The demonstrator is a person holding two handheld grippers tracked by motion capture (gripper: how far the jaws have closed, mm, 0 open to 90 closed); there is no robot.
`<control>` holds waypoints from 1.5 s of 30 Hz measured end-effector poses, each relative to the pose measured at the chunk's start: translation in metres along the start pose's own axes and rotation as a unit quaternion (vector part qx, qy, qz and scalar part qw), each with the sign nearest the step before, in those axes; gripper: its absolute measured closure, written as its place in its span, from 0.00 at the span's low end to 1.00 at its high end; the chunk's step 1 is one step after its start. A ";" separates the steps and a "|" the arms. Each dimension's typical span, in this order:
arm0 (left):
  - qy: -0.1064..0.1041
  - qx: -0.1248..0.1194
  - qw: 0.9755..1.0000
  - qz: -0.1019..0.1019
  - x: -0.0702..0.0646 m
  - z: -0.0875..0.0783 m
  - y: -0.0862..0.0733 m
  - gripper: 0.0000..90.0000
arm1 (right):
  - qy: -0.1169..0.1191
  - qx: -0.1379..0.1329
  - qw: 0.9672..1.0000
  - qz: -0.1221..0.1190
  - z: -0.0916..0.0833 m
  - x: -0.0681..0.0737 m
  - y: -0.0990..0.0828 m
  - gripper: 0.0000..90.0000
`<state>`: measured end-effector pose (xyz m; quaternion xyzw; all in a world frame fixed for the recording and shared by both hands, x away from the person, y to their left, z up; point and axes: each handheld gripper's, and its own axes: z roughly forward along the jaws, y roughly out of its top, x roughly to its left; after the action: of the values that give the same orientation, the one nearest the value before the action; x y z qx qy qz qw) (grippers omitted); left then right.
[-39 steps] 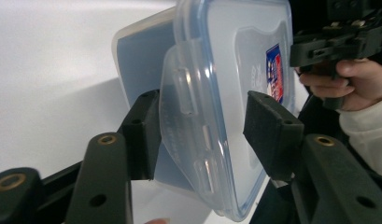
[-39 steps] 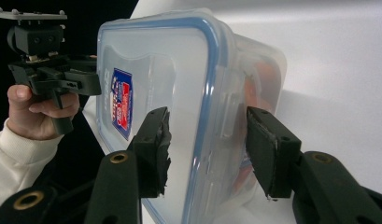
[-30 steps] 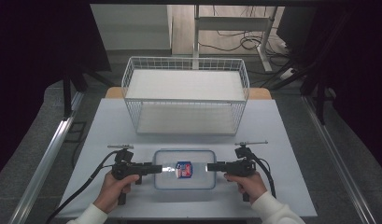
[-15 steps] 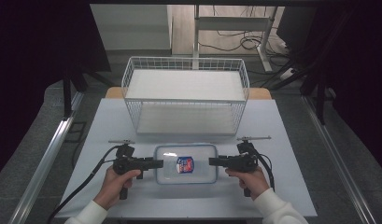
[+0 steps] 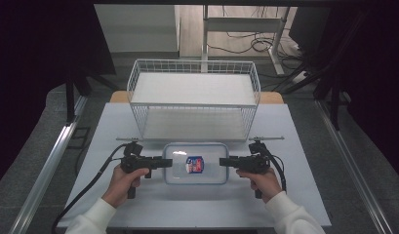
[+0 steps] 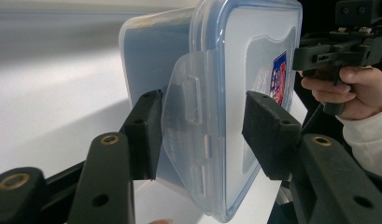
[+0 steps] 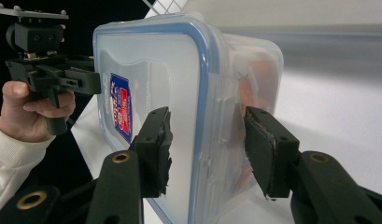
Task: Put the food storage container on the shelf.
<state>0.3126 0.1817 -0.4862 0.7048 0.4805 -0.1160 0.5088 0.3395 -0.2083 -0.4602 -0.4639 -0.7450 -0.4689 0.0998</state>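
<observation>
We are looking down at a lidded box (image 5: 195,163) lying flat near the lower centre of the frame, on the table (image 5: 304,141), in front of a wire basket (image 5: 194,100). Its long axis is running left to right, and we are holding one gripper at each short end, so neither hand is nearer than the other.

The left gripper (image 5: 166,162) is pointing right at the box's left end, and the right gripper (image 5: 224,161) is pointing left at its right end.

In the left gripper view the jaws are standing spread, with the box's end latch (image 6: 191,119) lying between the pads (image 6: 268,133); one pad is sitting close against the box's underside, though we cannot say for sure that it is touching. In the right gripper view the jaws are likewise spread, straddling the rim (image 7: 208,112) of the lid, with a gap showing on both sides.

So the box is lying straight ahead inside both pairs of jaws, and closing on the two ends looks like the move that is coming.
</observation>
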 end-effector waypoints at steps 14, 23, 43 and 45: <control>0.002 -0.010 1.000 0.017 0.012 -0.002 0.033 0.54 | -0.001 -0.018 1.000 -0.012 0.008 -0.006 0.031 0.58; 0.003 -0.020 1.000 0.019 0.033 0.008 0.054 0.54 | -0.006 -0.023 1.000 -0.013 0.020 -0.019 0.051 0.58; 0.012 -0.030 0.999 -0.008 0.067 0.034 0.060 0.54 | -0.030 -0.032 0.999 0.019 0.047 -0.055 0.060 0.57; 0.009 -0.033 0.999 -0.016 0.069 0.035 0.061 0.54 | -0.028 -0.035 0.999 0.023 0.047 -0.056 0.060 0.57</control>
<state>0.4077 0.1902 -0.5103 0.6810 0.4996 -0.1021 0.5255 0.4310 -0.1965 -0.4822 -0.4968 -0.7201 -0.4788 0.0734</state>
